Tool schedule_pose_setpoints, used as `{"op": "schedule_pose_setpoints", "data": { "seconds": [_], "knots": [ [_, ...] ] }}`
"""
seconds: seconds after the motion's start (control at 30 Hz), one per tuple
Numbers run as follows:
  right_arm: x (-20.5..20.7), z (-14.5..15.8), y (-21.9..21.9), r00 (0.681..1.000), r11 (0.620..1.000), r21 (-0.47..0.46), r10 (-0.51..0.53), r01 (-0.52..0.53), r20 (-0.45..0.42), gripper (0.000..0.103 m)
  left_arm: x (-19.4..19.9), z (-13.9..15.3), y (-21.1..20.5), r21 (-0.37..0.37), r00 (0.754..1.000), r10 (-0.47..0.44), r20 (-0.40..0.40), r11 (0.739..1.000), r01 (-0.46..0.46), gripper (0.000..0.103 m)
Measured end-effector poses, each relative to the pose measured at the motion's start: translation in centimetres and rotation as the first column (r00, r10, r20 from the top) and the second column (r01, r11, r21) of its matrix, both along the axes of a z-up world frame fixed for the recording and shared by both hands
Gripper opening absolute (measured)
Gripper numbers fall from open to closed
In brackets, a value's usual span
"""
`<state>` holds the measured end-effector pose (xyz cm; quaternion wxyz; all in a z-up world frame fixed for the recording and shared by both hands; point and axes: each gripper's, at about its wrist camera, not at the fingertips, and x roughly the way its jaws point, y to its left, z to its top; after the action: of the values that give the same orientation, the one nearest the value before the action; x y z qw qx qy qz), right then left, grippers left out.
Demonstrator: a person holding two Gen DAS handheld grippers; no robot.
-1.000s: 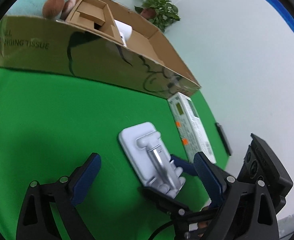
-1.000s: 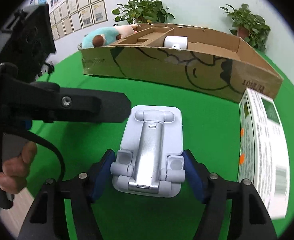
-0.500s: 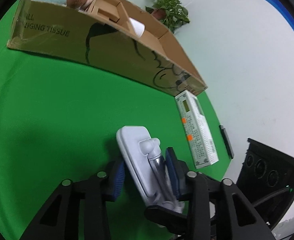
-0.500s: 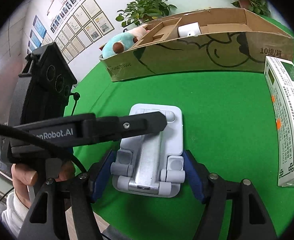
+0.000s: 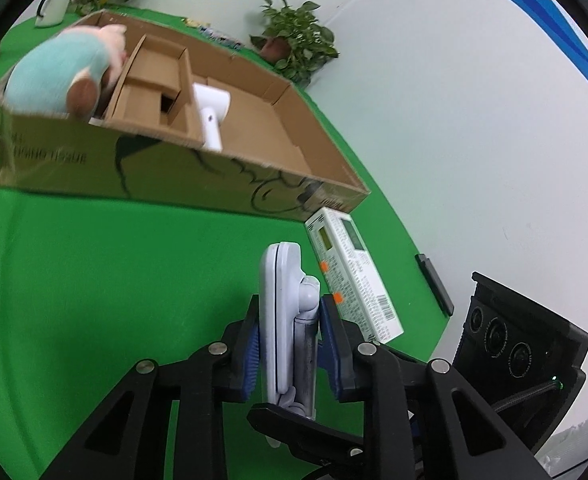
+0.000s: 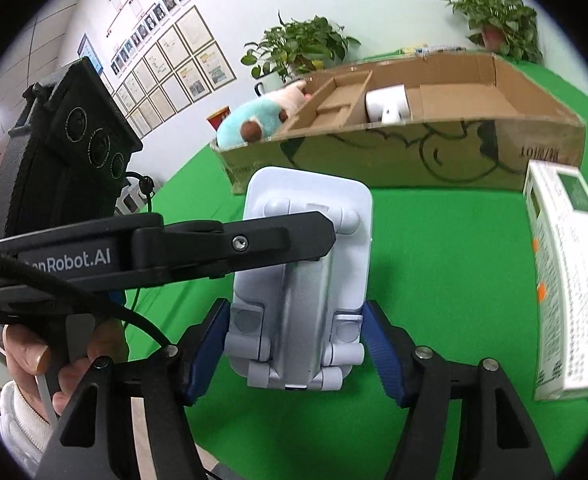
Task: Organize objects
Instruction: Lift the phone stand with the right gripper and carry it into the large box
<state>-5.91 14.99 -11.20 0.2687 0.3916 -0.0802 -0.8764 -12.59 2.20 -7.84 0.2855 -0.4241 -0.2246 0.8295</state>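
Observation:
A pale lilac folding phone stand (image 5: 282, 304) with a silver arm is off the green table, turned on edge in the left wrist view. My left gripper (image 5: 290, 316) is closing on it, blue pads pressing its flat faces. In the right wrist view the same stand (image 6: 305, 280) tilts up, and a black finger (image 6: 234, 244) of the left gripper lies across it. My right gripper (image 6: 295, 344) is closing too, its pads against the stand's near corners. A long cardboard box (image 5: 134, 168) lies beyond.
The box (image 6: 413, 152) holds a teal plush toy (image 6: 250, 120), cardboard dividers and a white device (image 6: 387, 104). A white printed carton (image 6: 565, 264) lies on the table to the right. Potted plants (image 6: 297, 48) stand behind. A hand (image 6: 26, 352) holds the left gripper's handle.
The left gripper's jaws went from wide open to clamped on the stand. The stand rose off the table and tipped onto its edge, while the right gripper stayed at its near end.

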Motion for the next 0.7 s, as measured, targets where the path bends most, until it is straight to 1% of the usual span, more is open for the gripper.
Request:
{"op": "schedule_pose_setpoints", "data": {
  "seconds": [0.17,0.47,0.7],
  "knots": [
    [-0.7,1.3,0.4,0.999,1.0,-0.004,-0.012,0.011,-0.034,0.065,-1.0,2.0,0.6,-0.016,0.999,-0.009,-0.041,1.0,0.009,0.024],
    [-2.2,4.3,1.5,0.994,0.999,-0.032,-0.038,0.035,-0.104,0.065,-2.9,6.5,1.9,-0.05,0.992,-0.033,-0.12,0.998,0.027,0.024],
    [-4.9,6.6,2.8,0.99,0.998,-0.048,-0.039,0.033,-0.135,0.065,-5.5,9.7,2.9,-0.071,0.988,-0.042,-0.148,0.997,0.031,0.024]
  ]
}}
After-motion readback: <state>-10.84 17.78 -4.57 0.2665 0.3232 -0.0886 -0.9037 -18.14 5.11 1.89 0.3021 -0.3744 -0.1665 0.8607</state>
